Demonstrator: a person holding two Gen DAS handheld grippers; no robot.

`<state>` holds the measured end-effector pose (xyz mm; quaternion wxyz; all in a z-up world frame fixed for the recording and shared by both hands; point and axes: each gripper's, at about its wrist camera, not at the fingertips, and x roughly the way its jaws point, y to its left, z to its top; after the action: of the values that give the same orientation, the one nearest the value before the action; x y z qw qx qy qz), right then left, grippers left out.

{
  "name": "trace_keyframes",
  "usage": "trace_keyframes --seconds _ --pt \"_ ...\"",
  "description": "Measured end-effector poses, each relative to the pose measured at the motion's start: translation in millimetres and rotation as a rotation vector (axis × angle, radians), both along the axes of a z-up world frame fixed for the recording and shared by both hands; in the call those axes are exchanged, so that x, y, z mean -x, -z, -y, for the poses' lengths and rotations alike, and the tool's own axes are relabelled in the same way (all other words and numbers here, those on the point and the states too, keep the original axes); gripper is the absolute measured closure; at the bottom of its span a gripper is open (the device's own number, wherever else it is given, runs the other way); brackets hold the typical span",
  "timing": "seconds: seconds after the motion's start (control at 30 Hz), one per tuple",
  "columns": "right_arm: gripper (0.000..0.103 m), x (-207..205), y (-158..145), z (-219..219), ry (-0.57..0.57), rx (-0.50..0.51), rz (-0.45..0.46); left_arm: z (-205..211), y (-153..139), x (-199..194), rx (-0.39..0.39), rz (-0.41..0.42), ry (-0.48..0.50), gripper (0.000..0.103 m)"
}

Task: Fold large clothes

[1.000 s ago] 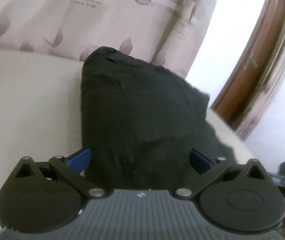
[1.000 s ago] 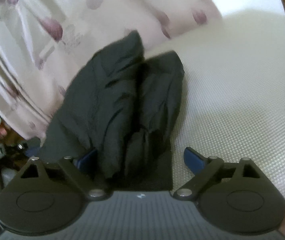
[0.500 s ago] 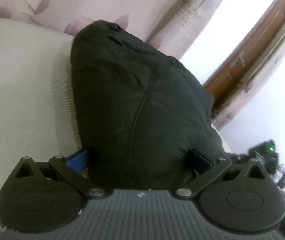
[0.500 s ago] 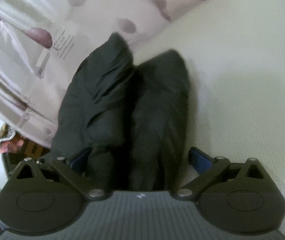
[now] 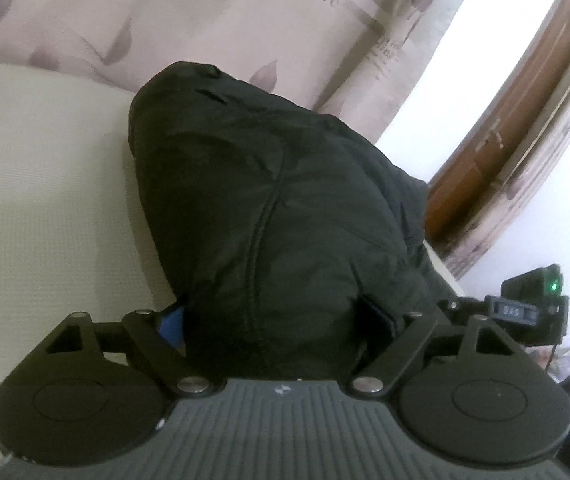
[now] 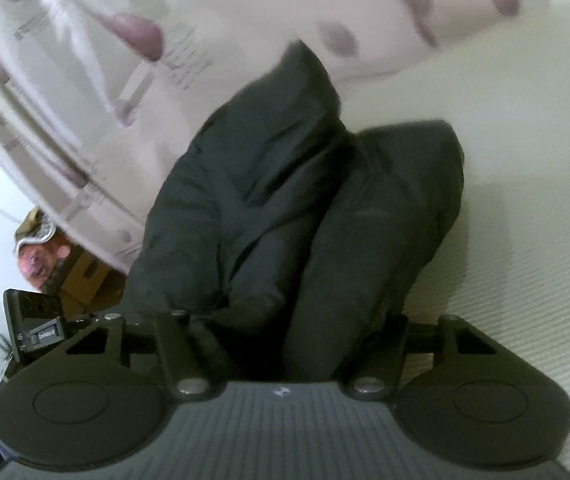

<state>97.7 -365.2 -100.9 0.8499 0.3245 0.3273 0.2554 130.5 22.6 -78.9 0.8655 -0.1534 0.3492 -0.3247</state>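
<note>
A black padded jacket (image 5: 277, 208) lies bunched on a cream textured surface (image 5: 45, 184). In the left wrist view my left gripper (image 5: 277, 320) has its blue fingers (image 5: 171, 324) pressed into a thick fold of the jacket from both sides. In the right wrist view the jacket (image 6: 285, 208) shows as two puffy lobes. My right gripper (image 6: 285, 328) has closed in on the near end of these lobes, and its pads are hidden in the fabric.
A pink leaf-print curtain (image 5: 205, 20) hangs behind the surface. A brown wooden door frame (image 5: 517, 120) stands at the right. The other gripper's black body (image 5: 525, 312) shows at the right edge. The cream surface (image 6: 525, 160) extends to the right.
Both grippers have closed onto the jacket; the right one's blue pads, visible before, are now buried in fabric. Both views have shifted with the jacket bundle.
</note>
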Motion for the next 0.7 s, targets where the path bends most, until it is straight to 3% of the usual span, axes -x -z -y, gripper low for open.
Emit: trace_keyframes --seconds 0.23,0.3,0.37,0.4,0.53,0.6,0.7 --pt "0.044 34 -4 -36 -0.052 -0.035 0.040 -33 -1 41 -0.048 0.028 -0.072 0.018" --pt "0.043 38 -1 -43 -0.055 -0.028 0.038 -30 1 51 -0.089 0.067 -0.113 0.011" --pt "0.033 40 4 -43 -0.035 -0.043 0.018 -21 -3 57 -0.142 0.135 -0.144 0.007" --pt "0.025 41 4 -44 -0.013 -0.024 0.007 -15 -7 60 -0.183 0.168 -0.169 0.000" --pt "0.021 57 -20 -51 0.071 0.164 0.073 13 -24 84 -0.346 0.311 -0.244 0.000" --pt "0.016 76 -38 -55 0.135 0.254 0.138 23 -29 93 -0.396 0.340 -0.275 0.000" --pt "0.004 110 -58 -62 0.224 0.360 0.242 28 -39 104 -0.404 0.363 -0.311 0.000"
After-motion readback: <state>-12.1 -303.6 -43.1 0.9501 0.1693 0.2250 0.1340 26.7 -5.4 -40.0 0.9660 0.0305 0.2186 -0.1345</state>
